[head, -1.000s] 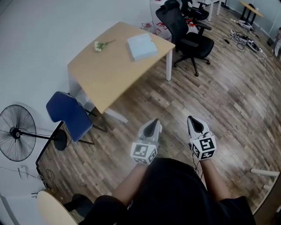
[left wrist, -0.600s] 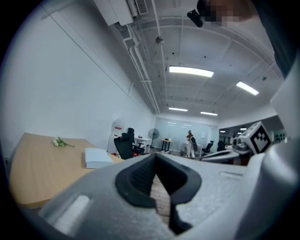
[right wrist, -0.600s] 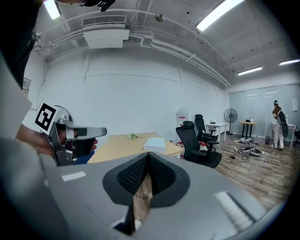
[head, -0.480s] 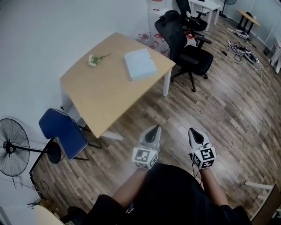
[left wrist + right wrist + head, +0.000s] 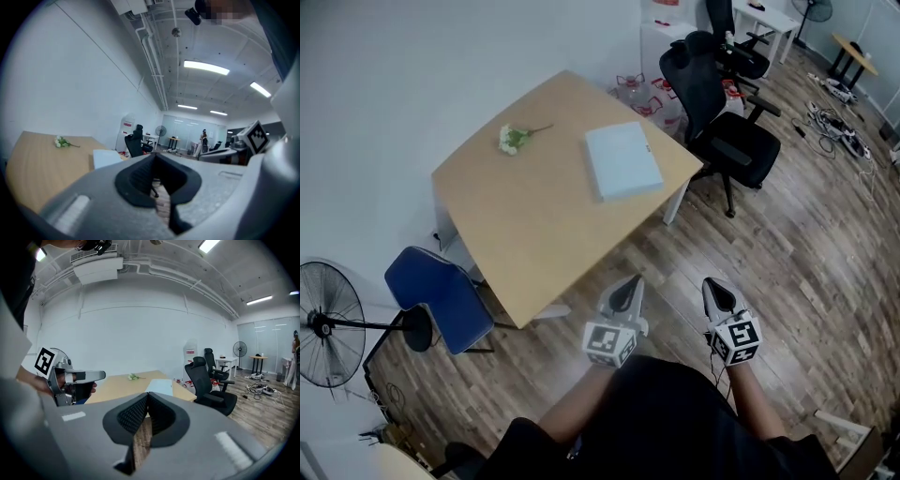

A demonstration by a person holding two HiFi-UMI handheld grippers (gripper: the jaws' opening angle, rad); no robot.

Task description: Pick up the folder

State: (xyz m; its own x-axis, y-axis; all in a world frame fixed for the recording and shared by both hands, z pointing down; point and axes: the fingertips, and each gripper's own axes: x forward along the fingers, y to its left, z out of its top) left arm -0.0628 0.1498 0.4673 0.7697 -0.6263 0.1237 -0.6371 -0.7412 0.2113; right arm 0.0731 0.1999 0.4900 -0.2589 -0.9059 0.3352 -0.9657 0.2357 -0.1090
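On the far right part of the tabletop (image 5: 534, 225) the pale blue folder (image 5: 623, 160) lies flat, close to the right edge and just beside the black office chair (image 5: 727, 131), with the small bunch of flowers (image 5: 514, 139) well apart to its left. We hold the left hand-held gripper (image 5: 627, 289) and the right hand-held gripper (image 5: 714, 291) low over the wooden floor, near the tabletop's near corner and well short of the folder; both have their jaws pressed together with nothing between them. The main risk we see is arriving with the jaws closed: they would only nudge the folder, and a push from our side could slide it toward the right edge and off beside the chair. Because it sits flat, a jaw may fail to get under its edge, and a pinch from above could skid on the smooth cover or catch only the top flap, so it might open or droop on lifting. We could also knock the near corner of the tabletop on the approach.
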